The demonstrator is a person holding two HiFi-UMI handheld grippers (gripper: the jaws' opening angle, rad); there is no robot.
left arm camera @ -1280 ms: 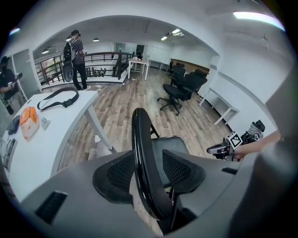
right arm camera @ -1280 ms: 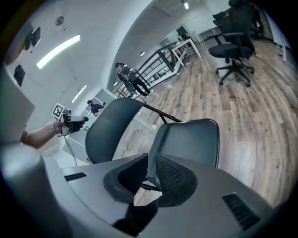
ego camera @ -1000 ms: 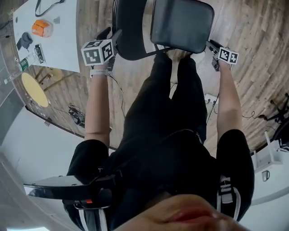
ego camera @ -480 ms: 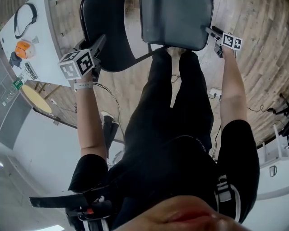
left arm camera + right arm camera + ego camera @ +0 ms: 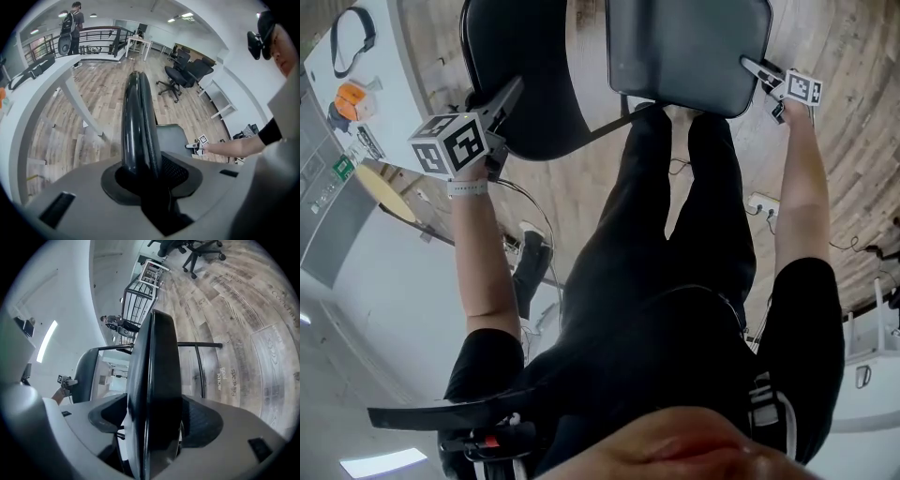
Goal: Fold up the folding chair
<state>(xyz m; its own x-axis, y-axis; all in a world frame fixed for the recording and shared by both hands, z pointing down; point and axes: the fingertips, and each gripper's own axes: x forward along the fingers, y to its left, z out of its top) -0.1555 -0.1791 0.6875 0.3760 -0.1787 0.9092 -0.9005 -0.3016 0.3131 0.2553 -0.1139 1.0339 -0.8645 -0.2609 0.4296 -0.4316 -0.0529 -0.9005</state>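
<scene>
The folding chair stands in front of my legs. Its black rounded backrest [image 5: 520, 75] is at the upper left of the head view and its dark grey seat pad [image 5: 689, 47] at the upper right. My left gripper [image 5: 506, 96] sits on the backrest's near edge. Its jaws are closing, and the backrest's edge [image 5: 138, 122] fills the gap between the pads of the left gripper [image 5: 147, 176]. My right gripper [image 5: 759, 69] is at the seat's right edge. Its jaws are opening, and the seat's edge [image 5: 154, 380] stands between them in the right gripper [image 5: 152, 425].
A white table [image 5: 403, 56] at the upper left carries an orange object [image 5: 352, 98] and a black strap [image 5: 354, 26]. A power strip [image 5: 764, 202] and cables lie on the wooden floor. Office chairs [image 5: 187, 75] and a person with a backpack [image 5: 70, 28] are far off.
My left gripper has shifted left and down in the head view, along the backrest's edge. My right gripper has slid further up the seat's right edge. Backrest and seat now appear further apart.
</scene>
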